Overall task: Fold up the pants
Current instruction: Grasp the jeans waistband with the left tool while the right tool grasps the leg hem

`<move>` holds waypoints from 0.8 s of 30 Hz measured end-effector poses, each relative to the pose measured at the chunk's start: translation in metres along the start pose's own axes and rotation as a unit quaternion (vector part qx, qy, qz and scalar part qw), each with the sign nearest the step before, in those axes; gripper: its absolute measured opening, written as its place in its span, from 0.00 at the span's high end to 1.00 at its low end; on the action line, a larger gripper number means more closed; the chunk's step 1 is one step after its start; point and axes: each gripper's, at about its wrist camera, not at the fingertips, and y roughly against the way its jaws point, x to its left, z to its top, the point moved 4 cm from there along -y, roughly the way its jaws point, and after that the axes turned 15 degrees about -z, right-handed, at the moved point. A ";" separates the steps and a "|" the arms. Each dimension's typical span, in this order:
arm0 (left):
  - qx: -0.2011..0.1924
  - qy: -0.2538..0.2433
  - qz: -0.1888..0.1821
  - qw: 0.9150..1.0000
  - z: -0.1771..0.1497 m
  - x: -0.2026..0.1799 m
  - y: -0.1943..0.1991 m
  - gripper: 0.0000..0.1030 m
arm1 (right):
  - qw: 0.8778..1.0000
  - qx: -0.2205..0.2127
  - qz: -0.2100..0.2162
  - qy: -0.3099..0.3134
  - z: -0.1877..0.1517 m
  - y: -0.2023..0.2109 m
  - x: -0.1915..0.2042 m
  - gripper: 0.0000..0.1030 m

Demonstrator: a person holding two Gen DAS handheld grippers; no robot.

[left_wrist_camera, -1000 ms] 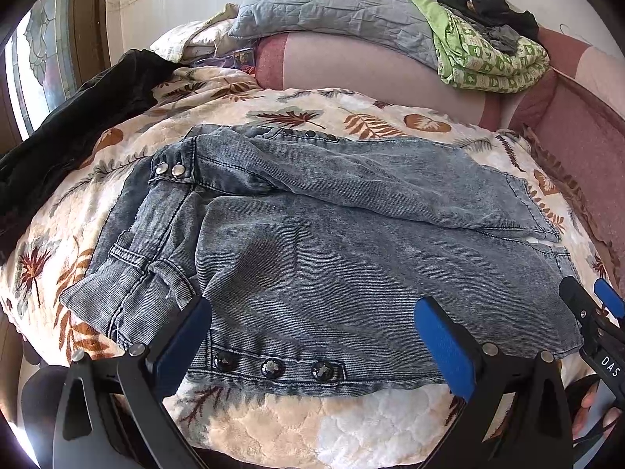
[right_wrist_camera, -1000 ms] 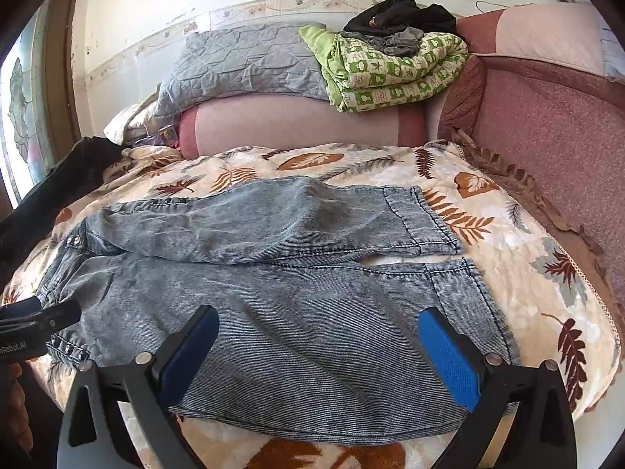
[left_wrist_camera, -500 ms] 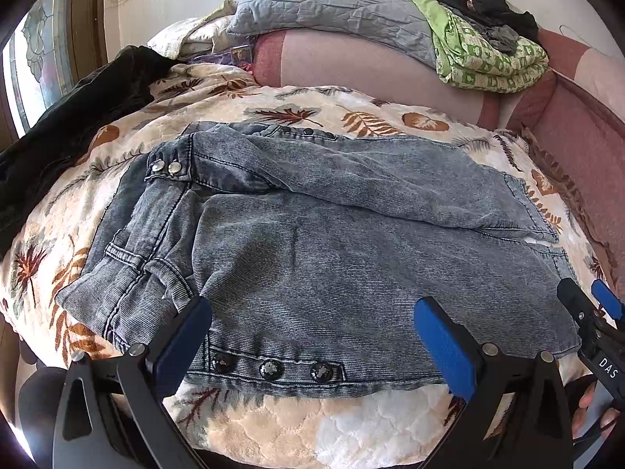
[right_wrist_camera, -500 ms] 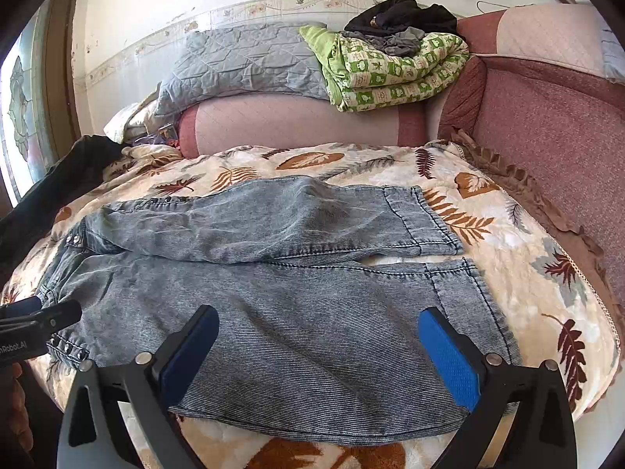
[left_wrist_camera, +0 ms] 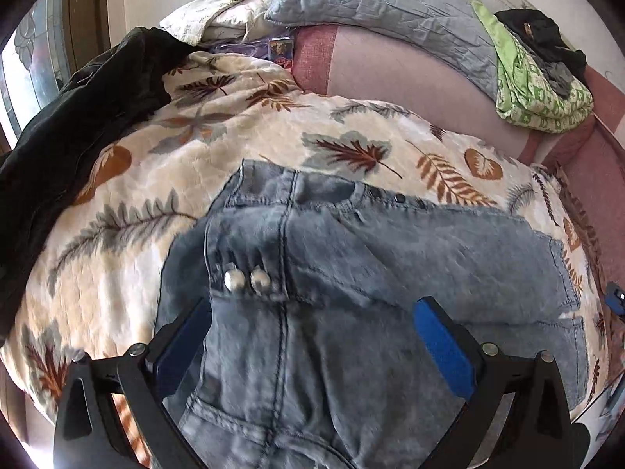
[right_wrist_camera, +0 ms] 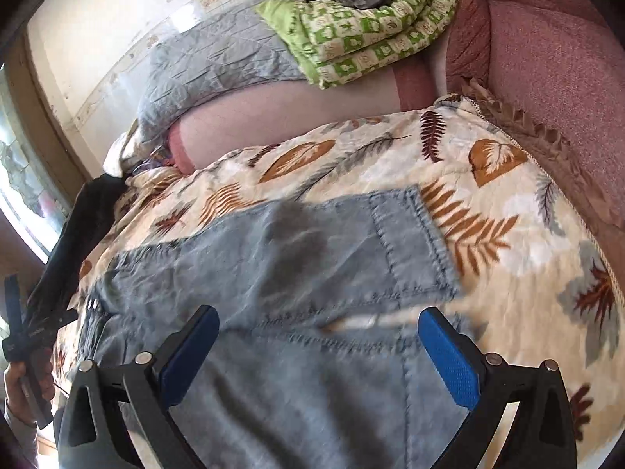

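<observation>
The jeans (left_wrist_camera: 390, 273) lie flat on the leafy blanket (left_wrist_camera: 156, 179). The left gripper (left_wrist_camera: 312, 336) is over the waist, jaws wide apart. The right gripper (right_wrist_camera: 318, 346) is over the leg ends, jaws wide apart too.

both hand-held grippers lowered closer over the jeans (left_wrist_camera: 351, 273), views now blurred

No legible txt; lettering on left gripper (right_wrist_camera: 23, 336) too blurred.
</observation>
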 end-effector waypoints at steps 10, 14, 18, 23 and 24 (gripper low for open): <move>0.036 0.087 -0.055 0.994 0.080 0.074 -0.059 0.03 | 0.990 0.124 -0.039 -0.051 0.096 -0.139 -0.044 0.39; 0.045 0.096 -0.056 0.993 0.097 0.086 -0.079 0.19 | 0.989 0.133 -0.060 -0.028 0.101 -0.161 -0.038 0.39; 0.058 0.117 -0.061 0.990 0.103 0.096 -0.101 0.31 | 0.987 0.145 -0.062 -0.022 0.096 -0.176 -0.037 0.39; 0.074 0.105 -0.056 0.990 0.107 0.092 -0.123 0.59 | 0.988 0.147 -0.052 -0.018 0.094 -0.182 -0.034 0.43; 0.079 0.098 -0.048 0.991 0.107 0.091 -0.127 0.70 | 0.987 0.150 -0.051 -0.011 0.094 -0.183 -0.033 0.51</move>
